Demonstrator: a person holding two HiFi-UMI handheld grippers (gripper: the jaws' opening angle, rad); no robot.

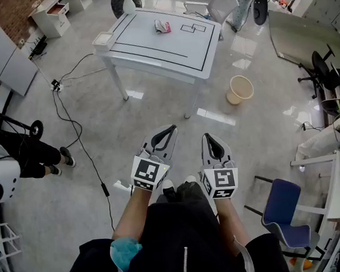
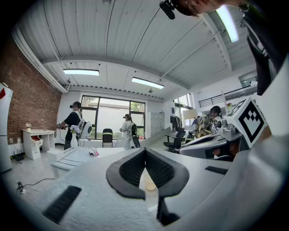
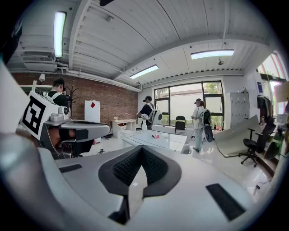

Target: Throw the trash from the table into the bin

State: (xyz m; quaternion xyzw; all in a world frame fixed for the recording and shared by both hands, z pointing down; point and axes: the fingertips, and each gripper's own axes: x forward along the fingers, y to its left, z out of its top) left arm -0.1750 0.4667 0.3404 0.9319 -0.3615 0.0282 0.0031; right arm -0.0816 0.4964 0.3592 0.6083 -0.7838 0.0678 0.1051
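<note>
The trash, a crumpled pink-and-white wrapper [image 1: 162, 26], lies on the white table [image 1: 150, 50] far ahead of me. A beige bin [image 1: 239, 89] stands on the floor to the right of the table. My left gripper [image 1: 170, 129] and right gripper [image 1: 208, 137] are held side by side over my lap, well short of the table. Both have their jaws closed tip to tip with nothing in them. In the left gripper view the left gripper [image 2: 145, 151] shows the wrapper [image 2: 93, 153] small on the table [image 2: 74, 158] and the bin [image 2: 149, 182] below the jaw tips. The right gripper [image 3: 141, 148] faces the table [image 3: 162, 140].
A white box [image 1: 102, 41] sits on the table's left corner and a white vase [image 1: 128, 3] at its far edge. A black cable [image 1: 77, 135] trails across the floor at left. A blue chair [image 1: 283, 208] stands at my right, and a person's legs [image 1: 28, 155] are at left.
</note>
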